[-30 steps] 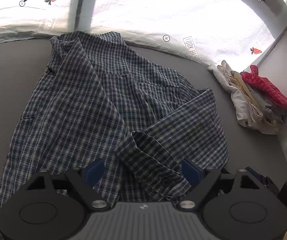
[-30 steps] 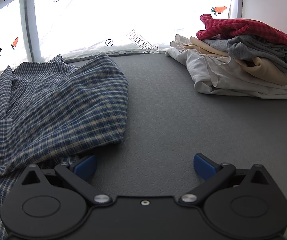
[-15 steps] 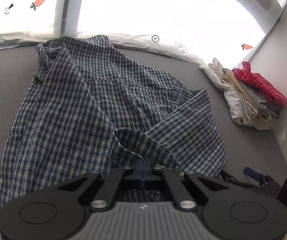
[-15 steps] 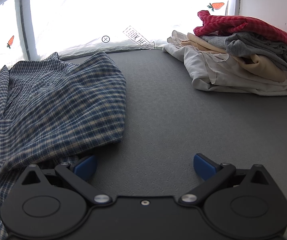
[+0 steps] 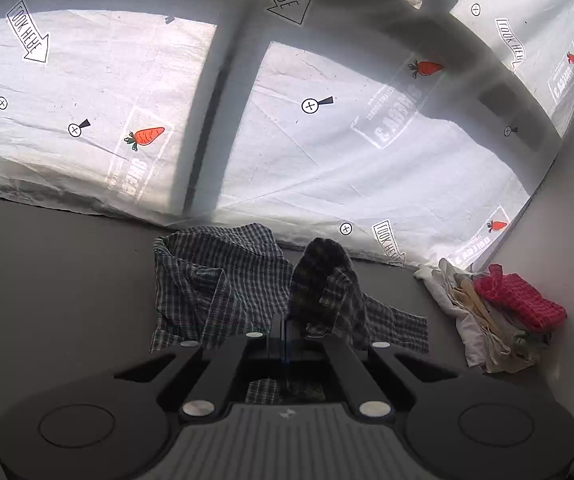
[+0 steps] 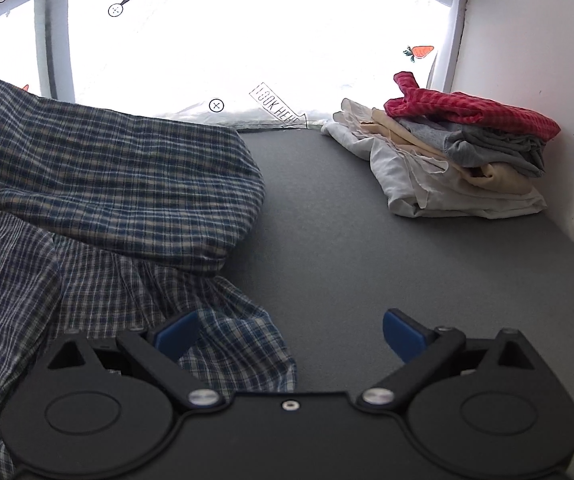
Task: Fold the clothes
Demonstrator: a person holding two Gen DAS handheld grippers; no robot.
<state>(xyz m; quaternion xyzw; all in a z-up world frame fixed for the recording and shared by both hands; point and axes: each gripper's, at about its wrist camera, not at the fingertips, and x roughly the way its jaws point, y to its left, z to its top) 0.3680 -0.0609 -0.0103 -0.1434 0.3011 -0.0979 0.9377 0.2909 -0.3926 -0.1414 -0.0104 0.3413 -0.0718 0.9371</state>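
A blue-and-white plaid shirt (image 5: 223,288) lies on the grey table (image 5: 67,280). My left gripper (image 5: 284,340) is shut on the shirt's sleeve (image 5: 327,280) and holds it lifted well above the table, so the sleeve rises in a fold in front of the fingers. In the right wrist view the shirt (image 6: 107,184) fills the left side, with the raised sleeve stretched across the upper left. My right gripper (image 6: 289,336) is open and low over the table, its left fingertip (image 6: 175,336) over the shirt's hem, holding nothing.
A stack of folded clothes (image 6: 459,160), white, beige and grey with a red one on top, sits at the back right by the white wall (image 6: 547,60); it also shows in the left wrist view (image 5: 499,316). A white printed sheet (image 5: 327,140) covers the windows behind.
My left gripper closed on the sleeve, then lifted it high and back, pulling the shirt up. My right gripper stayed open and moved slightly left over the hem.
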